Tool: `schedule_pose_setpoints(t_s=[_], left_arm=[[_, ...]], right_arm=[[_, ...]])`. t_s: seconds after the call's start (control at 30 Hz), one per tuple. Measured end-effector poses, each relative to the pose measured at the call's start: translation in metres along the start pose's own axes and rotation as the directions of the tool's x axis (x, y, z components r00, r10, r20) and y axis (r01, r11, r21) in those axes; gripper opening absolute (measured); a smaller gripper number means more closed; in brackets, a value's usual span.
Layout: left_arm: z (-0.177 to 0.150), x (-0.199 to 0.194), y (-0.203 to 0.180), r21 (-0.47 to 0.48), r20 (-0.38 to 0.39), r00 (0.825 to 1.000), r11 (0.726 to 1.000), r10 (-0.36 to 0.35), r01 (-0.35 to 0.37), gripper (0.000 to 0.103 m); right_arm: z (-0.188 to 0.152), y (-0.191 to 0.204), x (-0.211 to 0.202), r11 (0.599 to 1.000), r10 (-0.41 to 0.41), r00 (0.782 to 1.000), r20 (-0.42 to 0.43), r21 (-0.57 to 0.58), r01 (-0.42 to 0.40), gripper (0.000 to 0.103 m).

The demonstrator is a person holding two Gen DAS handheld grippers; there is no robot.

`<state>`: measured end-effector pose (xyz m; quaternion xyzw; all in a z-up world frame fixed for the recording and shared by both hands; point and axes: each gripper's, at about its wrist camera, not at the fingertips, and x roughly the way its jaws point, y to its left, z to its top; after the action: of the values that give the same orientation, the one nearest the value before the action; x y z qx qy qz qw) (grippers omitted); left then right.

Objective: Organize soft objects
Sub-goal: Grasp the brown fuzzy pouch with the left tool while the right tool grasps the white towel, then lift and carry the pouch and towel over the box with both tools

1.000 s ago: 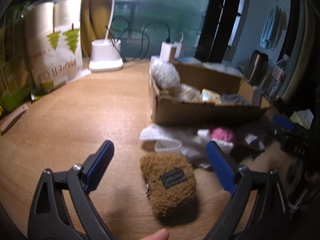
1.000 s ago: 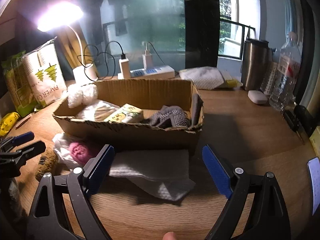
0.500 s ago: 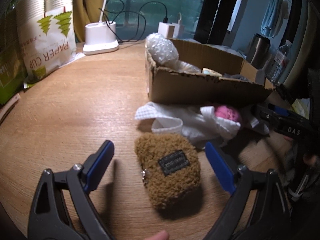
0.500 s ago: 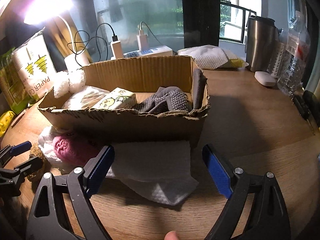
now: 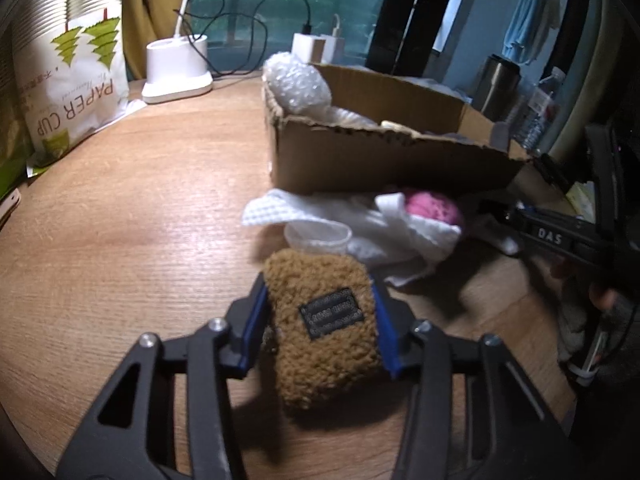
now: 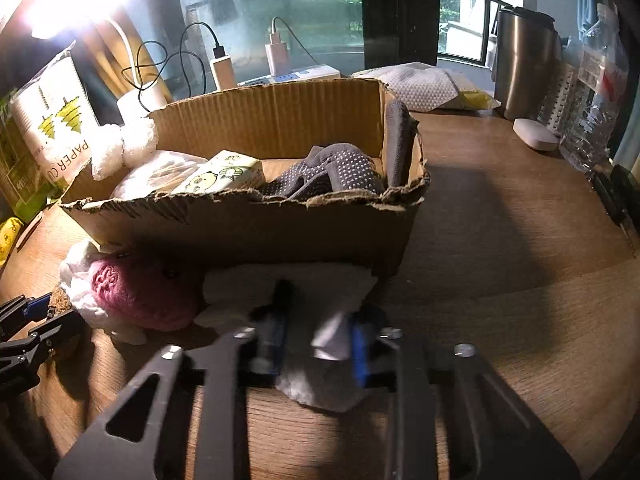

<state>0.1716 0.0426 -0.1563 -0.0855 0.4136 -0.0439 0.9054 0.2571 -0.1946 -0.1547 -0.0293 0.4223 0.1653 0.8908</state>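
Note:
A brown fuzzy pouch (image 5: 320, 344) with a dark label lies on the wooden table. My left gripper (image 5: 318, 296) is closing, and its blue pads press on both sides of the pouch. In the right wrist view a white cloth (image 6: 296, 284) lies in front of the cardboard box (image 6: 248, 232). My right gripper (image 6: 320, 320), blurred, is closing with a bunched fold of that cloth between its pads. A pink knitted thing (image 6: 136, 292) sits on more white cloth (image 5: 320, 220) between the two grippers.
The box (image 5: 360, 160) holds bubble wrap (image 5: 296, 84), a tissue pack (image 6: 224, 172) and grey dotted fabric (image 6: 332, 172). A paper-cup bag (image 5: 72, 80) and lamp base (image 5: 176, 76) stand at the back left. A steel flask (image 6: 520, 64) and water bottle (image 6: 592, 112) stand at the right.
Both grippers stood wide open before. The left jaws have come in onto the brown pouch. The right gripper has sunk toward the white cloth and its jaws have pinched it.

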Motion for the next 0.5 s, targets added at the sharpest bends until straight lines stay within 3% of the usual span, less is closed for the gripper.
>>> schedule_pose_setpoints(t_s=[0.13,0.5], left_arm=[[-0.003,-0.008,-0.006,0.017,0.028,0.999,0.999,-0.03,0.03,0.045],[0.005,-0.042,-0.018,0.033,0.152,0.988,0.999,-0.022,0.018,0.045]], right_arm=[[-0.002,0.001,-0.009,1.0,0.002,0.999,0.034,-0.009,-0.002,0.008],[-0.004,0.0,-0.051,1.0,0.002,0.989,0.147,-0.03,0.002,0.005]])
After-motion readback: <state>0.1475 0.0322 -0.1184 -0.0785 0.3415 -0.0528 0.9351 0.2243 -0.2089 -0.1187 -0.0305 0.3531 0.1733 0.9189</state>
